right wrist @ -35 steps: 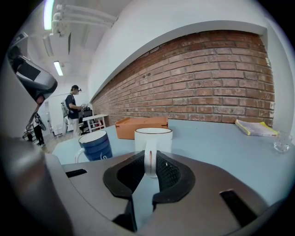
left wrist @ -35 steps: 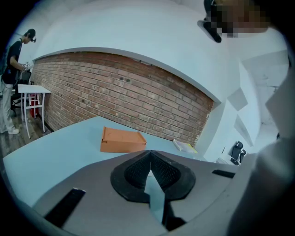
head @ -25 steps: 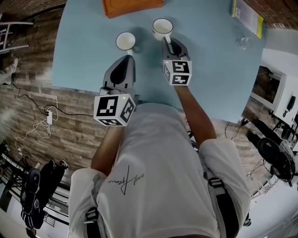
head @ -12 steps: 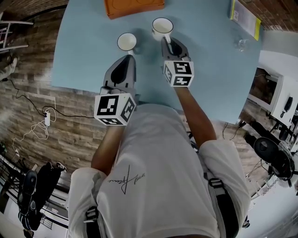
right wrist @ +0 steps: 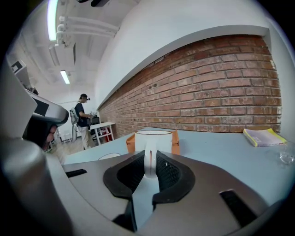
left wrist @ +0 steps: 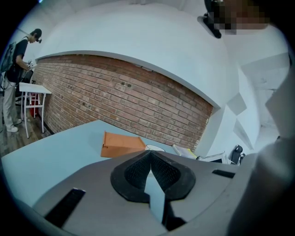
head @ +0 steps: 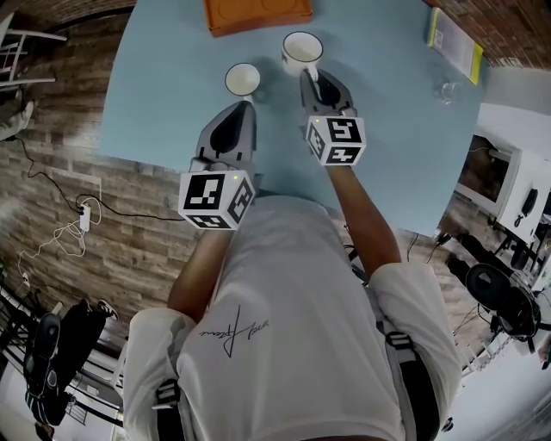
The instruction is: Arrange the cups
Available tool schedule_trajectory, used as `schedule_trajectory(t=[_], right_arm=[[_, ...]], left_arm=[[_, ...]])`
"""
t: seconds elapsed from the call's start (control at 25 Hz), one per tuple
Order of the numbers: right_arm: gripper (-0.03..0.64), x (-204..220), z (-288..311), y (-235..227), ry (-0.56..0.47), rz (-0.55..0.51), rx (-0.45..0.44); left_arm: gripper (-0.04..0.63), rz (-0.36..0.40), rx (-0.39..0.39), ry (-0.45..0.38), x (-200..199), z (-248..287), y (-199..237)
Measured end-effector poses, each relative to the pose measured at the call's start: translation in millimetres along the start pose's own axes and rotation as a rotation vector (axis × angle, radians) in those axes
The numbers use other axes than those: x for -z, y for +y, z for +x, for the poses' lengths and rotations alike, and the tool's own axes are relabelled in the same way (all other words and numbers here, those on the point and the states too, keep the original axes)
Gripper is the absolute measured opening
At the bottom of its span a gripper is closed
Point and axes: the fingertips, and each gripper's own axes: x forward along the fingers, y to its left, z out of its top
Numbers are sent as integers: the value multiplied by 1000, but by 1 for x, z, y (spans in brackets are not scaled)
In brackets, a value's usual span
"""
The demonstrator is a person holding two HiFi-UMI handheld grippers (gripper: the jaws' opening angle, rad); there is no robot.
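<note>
Two white cups are on or over the light blue table (head: pixel 164 103). My right gripper (head: pixel 310 79) is shut on the handle of the right cup (head: pixel 302 50); in the right gripper view that cup (right wrist: pixel 153 138) stands upright just past the pads, its handle pinched between them. The left cup (head: pixel 244 79) sits on the table, its rim (right wrist: pixel 109 156) low at the left of the right gripper view. My left gripper (head: pixel 242 105) hovers just behind it, shut with nothing between its pads (left wrist: pixel 138 170). A white cup rim (left wrist: pixel 155 148) peeks over its tips.
An orange box (head: pixel 258 13) lies at the table's far edge, beyond the cups. A yellow book (head: pixel 456 33) and a small glass (head: pixel 446 86) are at the far right. A person (right wrist: pixel 83 120) stands by a white table in the background.
My right gripper has risen a little, carrying the right cup by its handle. The left gripper and the left cup have stayed where they were.
</note>
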Motion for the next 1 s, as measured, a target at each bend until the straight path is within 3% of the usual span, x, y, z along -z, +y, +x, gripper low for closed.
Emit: schedule_trajectory(t=[0.52, 1.0], right_arm=[[63, -33, 20, 24, -43, -48, -96], [63, -58, 40, 29, -79, -65, -129]], left_arm=[[9, -4, -9, -13, -7, 1, 10], [9, -20, -22, -11, -7, 7, 18]])
